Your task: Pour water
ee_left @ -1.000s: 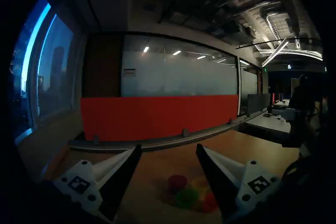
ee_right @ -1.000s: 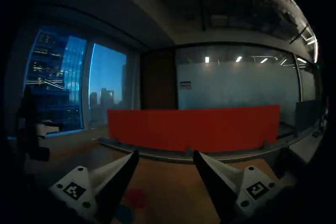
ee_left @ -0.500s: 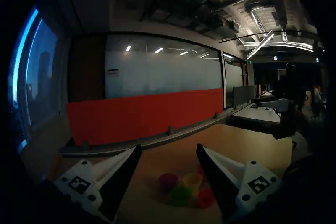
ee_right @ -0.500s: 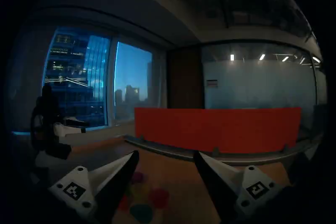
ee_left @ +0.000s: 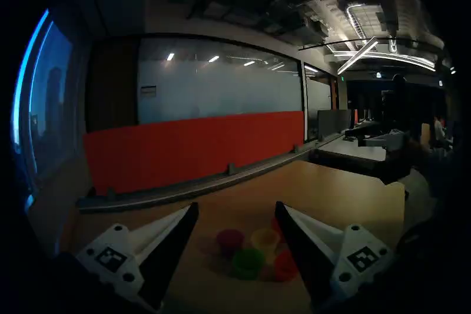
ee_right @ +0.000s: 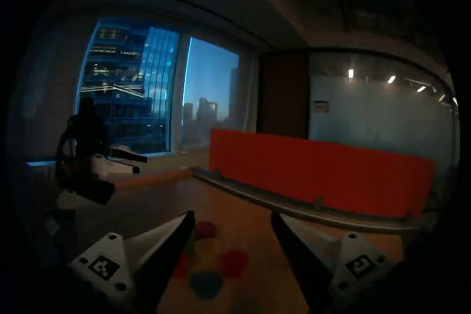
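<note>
A cluster of small coloured cups stands on the wooden table. In the left gripper view a magenta cup (ee_left: 230, 240), a yellow cup (ee_left: 265, 237), a green cup (ee_left: 247, 262) and a red cup (ee_left: 285, 265) sit low between the fingers of my left gripper (ee_left: 235, 204), which is open and holds nothing. In the right gripper view the cluster shows a purple cup (ee_right: 205, 230), a red cup (ee_right: 235, 262) and a blue cup (ee_right: 206, 284) below my right gripper (ee_right: 232, 214), also open and empty. Both grippers hover above and short of the cups.
The room is dim. A red divider panel (ee_left: 194, 149) runs along the table's far edge (ee_left: 194, 187). Windows (ee_right: 129, 90) lie to the left. Another gripper (ee_right: 109, 164) with a dark arm behind it shows at the left of the right gripper view. Desks (ee_left: 365, 152) stand further right.
The left gripper view has swung right and the cups sit higher between its fingers. The right gripper view has swung left, bringing the cup cluster fully into view. Both grippers stay open.
</note>
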{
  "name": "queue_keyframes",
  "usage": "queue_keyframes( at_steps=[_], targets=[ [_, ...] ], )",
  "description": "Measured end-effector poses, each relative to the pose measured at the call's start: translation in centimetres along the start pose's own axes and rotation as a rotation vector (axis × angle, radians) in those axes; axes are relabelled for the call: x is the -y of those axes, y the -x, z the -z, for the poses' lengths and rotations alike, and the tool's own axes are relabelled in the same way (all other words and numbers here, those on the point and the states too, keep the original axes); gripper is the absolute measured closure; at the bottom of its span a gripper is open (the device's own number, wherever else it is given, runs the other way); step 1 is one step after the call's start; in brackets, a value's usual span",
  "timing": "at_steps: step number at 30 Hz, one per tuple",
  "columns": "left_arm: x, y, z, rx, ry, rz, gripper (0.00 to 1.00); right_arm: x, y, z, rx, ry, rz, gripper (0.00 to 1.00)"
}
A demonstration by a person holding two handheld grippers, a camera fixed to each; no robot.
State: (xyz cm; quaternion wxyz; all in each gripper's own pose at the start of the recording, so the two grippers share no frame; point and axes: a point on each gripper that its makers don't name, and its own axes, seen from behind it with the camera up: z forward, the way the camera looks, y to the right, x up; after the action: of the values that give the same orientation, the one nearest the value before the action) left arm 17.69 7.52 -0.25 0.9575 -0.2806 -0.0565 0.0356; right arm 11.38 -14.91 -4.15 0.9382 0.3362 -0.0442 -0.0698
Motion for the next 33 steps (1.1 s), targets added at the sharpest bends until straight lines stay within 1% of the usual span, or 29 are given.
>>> queue_keyframes(
  at_steps=[3, 6, 14, 23, 33],
  targets=[
    [0.0, 0.7, -0.2, 0.012, 0.011, 0.008, 0.03, 0.2, 1.0, -0.2, 0.024, -0.008, 0.019, 0.00],
    [-0.1, 1.6, -0.5, 0.027, 0.021, 0.016, 0.03, 0.6, 2.1, -0.4, 0.042, -0.023, 0.022, 0.00],
    [-0.4, 4.5, -1.1, 0.078, 0.051, 0.022, 0.03, 1.1, 4.3, -1.1, 0.082, -0.063, -0.001, 0.00],
    [-1.1, 8.4, -1.8, 0.139, 0.086, 0.009, 0.04, 1.9, 7.7, -1.8, 0.147, -0.102, 0.008, 0.01],
    [-1.4, 13.5, -3.0, 0.242, 0.104, 0.001, 0.03, 2.7, 11.9, -2.8, 0.224, -0.138, 0.014, 0.01]
  ],
)
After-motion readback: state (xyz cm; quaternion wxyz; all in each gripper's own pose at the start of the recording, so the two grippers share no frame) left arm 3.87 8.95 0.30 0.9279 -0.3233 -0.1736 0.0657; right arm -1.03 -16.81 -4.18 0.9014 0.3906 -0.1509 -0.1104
